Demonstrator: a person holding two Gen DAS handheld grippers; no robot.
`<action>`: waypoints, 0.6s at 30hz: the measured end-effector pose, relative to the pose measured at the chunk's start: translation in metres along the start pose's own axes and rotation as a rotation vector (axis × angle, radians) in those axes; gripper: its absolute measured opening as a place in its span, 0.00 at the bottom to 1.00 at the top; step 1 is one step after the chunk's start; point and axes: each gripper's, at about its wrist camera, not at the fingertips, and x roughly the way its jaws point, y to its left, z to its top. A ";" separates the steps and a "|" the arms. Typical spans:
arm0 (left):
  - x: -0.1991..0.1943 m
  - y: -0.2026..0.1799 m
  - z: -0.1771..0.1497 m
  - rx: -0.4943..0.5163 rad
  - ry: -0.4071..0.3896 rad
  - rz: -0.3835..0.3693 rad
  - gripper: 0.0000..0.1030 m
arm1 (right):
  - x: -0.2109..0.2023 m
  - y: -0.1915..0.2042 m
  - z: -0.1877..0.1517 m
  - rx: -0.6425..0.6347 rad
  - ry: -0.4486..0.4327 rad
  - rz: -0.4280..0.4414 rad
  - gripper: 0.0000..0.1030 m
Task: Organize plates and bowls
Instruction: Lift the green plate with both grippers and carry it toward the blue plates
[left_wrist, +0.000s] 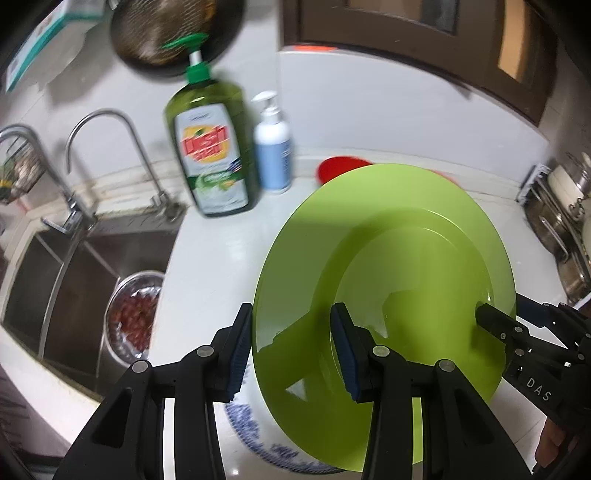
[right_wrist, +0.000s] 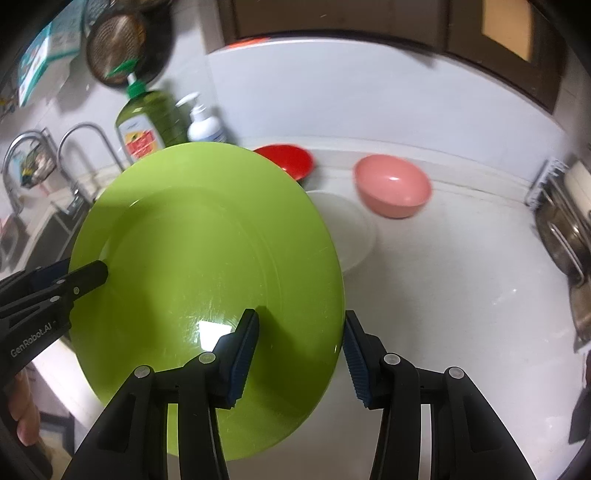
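The left wrist view alone shows the steel sink (left_wrist: 85, 266) at nine o'clock with a metal bowl of red pieces (left_wrist: 135, 317) in it, two curved taps (left_wrist: 110, 147) behind, and under the green plate (left_wrist: 384, 280) at six o'clock the rim of a blue-patterned white dish (left_wrist: 255, 435). The right wrist view alone shows a pink bowl (right_wrist: 393, 190) at one o'clock, standing apart on the white counter (right_wrist: 461, 295), a white plate (right_wrist: 351, 232) lying flat just behind the green plate (right_wrist: 207, 295), and a red bowl (right_wrist: 288, 160) at twelve o'clock, of which the left view catches only a sliver. Both views take in the green dish-soap bottle (left_wrist: 210, 147) and the white pump bottle (left_wrist: 273, 147) against the back wall. The green plate is held tilted above the counter, between the two tools. The left gripper (left_wrist: 291, 350) reaches in from six o'clock with its jaws moderately parted, one blue pad on either side of the plate's near rim; whether the pads press the plate I cannot tell. The right gripper (right_wrist: 301, 354) stands the same way, jaws partly open astride the plate's right rim, grip uncertain. In the left view the right tool's black tip shows at four o'clock, on the plate's edge; in the right view the left tool's tip shows at nine o'clock, on the opposite edge, with part of a hand (right_wrist: 22, 410) behind it.
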 end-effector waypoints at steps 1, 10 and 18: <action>0.001 0.005 -0.004 -0.008 0.008 0.007 0.40 | 0.003 0.005 -0.001 -0.011 0.006 0.006 0.45; 0.021 0.038 -0.032 -0.075 0.109 0.024 0.40 | 0.036 0.039 -0.014 -0.081 0.097 0.030 0.45; 0.046 0.051 -0.054 -0.102 0.200 0.024 0.40 | 0.060 0.049 -0.029 -0.109 0.177 0.030 0.45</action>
